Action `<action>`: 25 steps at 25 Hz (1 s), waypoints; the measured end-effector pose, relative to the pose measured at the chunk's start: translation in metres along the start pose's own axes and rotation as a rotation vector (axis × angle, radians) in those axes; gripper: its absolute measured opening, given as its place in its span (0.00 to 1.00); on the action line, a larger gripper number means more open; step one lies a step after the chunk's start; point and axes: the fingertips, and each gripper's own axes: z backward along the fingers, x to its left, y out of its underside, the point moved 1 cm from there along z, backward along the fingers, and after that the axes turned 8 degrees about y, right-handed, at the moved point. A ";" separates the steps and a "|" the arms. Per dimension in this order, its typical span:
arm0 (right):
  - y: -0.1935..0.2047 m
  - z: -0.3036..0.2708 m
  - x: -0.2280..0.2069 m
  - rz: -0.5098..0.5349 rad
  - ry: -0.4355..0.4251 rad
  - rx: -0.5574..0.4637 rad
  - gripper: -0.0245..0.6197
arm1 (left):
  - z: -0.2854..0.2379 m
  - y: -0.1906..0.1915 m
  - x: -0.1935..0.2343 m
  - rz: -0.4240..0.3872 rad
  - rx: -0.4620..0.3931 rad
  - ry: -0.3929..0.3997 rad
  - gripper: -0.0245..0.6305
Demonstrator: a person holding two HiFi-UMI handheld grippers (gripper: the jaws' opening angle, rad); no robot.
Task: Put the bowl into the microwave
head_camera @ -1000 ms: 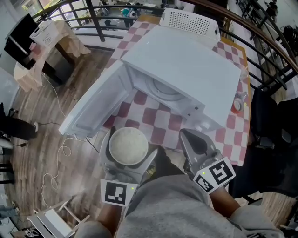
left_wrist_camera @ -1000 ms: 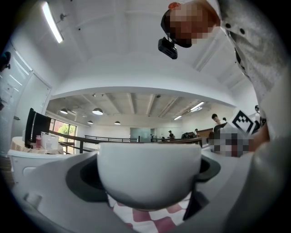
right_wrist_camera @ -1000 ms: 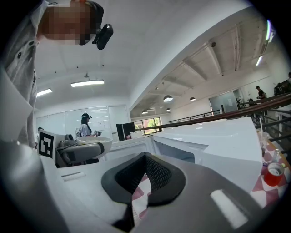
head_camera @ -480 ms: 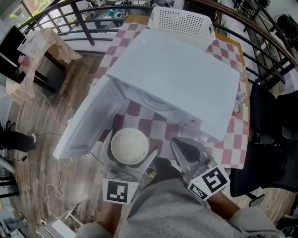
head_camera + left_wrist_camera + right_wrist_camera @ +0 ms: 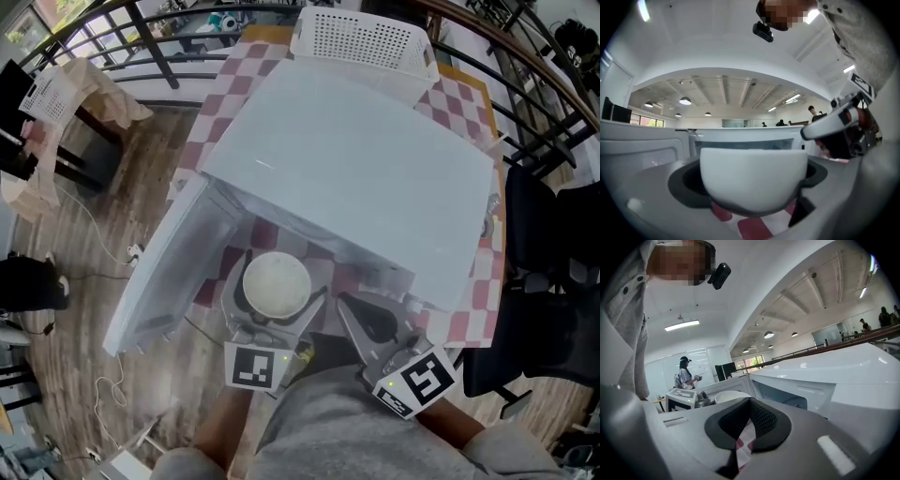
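Head view first: the white microwave (image 5: 356, 169) sits on a red-and-white checked tablecloth (image 5: 466, 94), with its door (image 5: 155, 277) swung wide open to the left and a white perforated basket (image 5: 361, 37) behind it at the far end of the table. The left gripper (image 5: 281, 292) is holding the white bowl (image 5: 275, 279) upright right at the mouth of the microwave, just under the front edge of the top, not inside. The right gripper (image 5: 361, 314) hangs just beside it to the right, in front of the microwave's control side, and it's touching nothing. Left gripper view: the jaws are spread about as wide as the bowl and clamped on it, with the dark pads (image 5: 682, 185) hugging its sides. The bowl fills the middle of the shot, checked cloth shows underneath it, and the microwave opening is straight behind it. The right gripper pokes in at the upper right. Right gripper view: the jaws are pressed together with nothing in them. Only a thin sliver of checked cloth shows through the gap below the pads. Past the jaws on the left you can see the bowl's rim and the left gripper, with the microwave body off to the right.
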 end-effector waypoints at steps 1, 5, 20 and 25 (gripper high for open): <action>0.000 -0.002 -0.001 -0.004 -0.001 0.004 0.03 | -0.007 0.006 0.003 0.008 0.008 0.004 0.85; 0.001 -0.012 -0.003 -0.015 0.002 0.016 0.03 | -0.038 0.028 0.018 0.061 0.039 0.008 0.85; 0.001 -0.028 -0.013 -0.055 0.019 0.033 0.03 | -0.138 0.082 0.043 -0.018 0.187 0.005 0.85; 0.003 -0.029 -0.013 -0.070 0.019 0.034 0.03 | -0.150 0.093 0.042 -0.037 0.231 -0.003 0.85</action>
